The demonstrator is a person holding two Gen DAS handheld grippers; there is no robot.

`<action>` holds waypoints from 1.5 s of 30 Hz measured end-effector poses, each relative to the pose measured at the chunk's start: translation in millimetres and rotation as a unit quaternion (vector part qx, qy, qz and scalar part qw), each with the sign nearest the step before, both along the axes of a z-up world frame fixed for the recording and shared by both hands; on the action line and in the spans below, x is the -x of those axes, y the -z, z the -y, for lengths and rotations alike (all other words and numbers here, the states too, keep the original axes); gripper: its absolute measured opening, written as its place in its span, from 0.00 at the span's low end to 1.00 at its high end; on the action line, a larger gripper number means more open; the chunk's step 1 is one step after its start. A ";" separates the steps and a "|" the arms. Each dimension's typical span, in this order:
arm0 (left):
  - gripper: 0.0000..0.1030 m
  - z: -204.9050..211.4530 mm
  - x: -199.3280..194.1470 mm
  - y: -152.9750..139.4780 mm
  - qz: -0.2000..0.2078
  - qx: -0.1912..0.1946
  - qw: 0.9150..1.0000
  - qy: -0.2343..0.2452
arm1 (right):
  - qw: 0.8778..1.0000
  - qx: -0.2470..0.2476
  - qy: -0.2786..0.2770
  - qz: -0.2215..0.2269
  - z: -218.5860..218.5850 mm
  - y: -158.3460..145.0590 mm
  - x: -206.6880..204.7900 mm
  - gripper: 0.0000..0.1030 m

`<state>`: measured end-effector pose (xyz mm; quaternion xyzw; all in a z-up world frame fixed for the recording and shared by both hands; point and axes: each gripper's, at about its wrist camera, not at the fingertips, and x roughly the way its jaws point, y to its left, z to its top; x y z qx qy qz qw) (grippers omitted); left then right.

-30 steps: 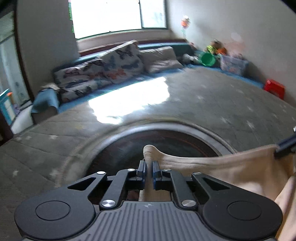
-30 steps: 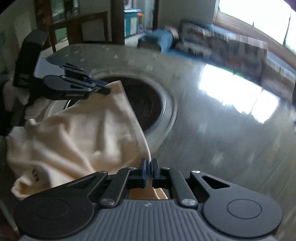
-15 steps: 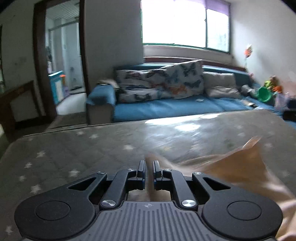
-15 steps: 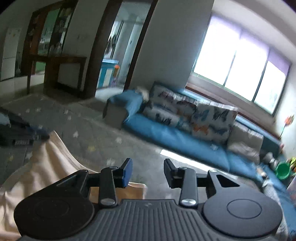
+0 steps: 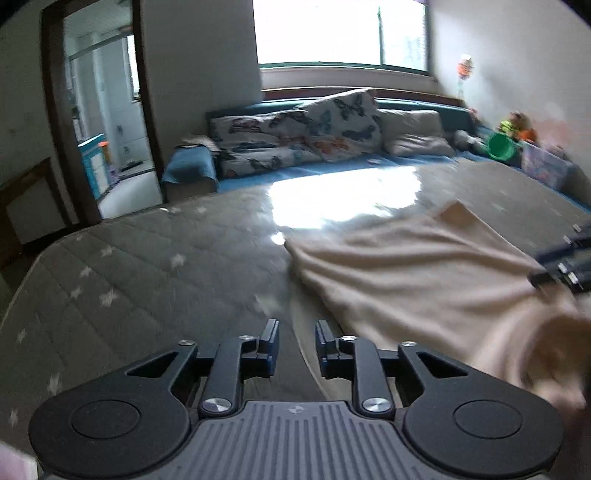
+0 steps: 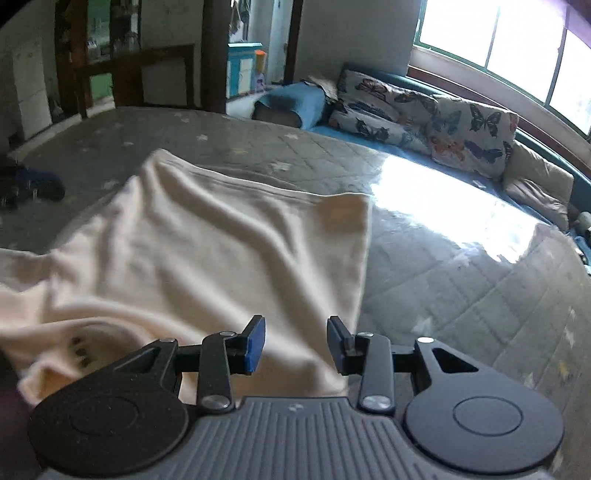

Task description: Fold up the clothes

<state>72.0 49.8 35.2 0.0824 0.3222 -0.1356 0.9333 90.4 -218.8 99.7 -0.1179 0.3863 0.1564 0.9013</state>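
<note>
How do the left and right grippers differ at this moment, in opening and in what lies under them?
The right gripper is opened wider than the left gripper. The right one hangs over the cream garment; the left one is over bare mattress, with the garment beside it. Both are open and hold nothing.

One cream garment (image 6: pixel 207 236) lies on one grey quilted mattress (image 5: pixel 147 266). Two grippers are in view: the left gripper (image 5: pixel 295 345) and the right gripper (image 6: pixel 296 345), each with two fingers set apart and nothing between them. One blue sofa (image 5: pixel 332 171) stands behind the mattress. On it rest two butterfly cushions (image 5: pixel 295 136) and one plain beige cushion (image 5: pixel 413 134). One green bucket (image 5: pixel 500 146) sits at the sofa's far end. One window (image 5: pixel 340 31) is behind the sofa, and one doorway (image 5: pixel 107 110) is to its left.
</note>
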 end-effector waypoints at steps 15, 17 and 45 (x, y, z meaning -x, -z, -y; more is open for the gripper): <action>0.50 -9.7 127.3 27.2 -0.006 -0.066 0.996 0.061 | 1.000 0.001 -0.024 0.006 -8.0 -2.6 84.2 0.36; 0.50 -14.9 129.2 30.0 -0.001 -0.055 0.997 0.051 | 1.000 0.000 -0.019 0.018 -8.3 -6.6 88.9 0.35; 0.13 -17.1 135.9 -17.0 0.067 -0.018 0.997 0.029 | 0.981 -0.098 -0.168 -0.026 -87.2 2.9 131.0 0.18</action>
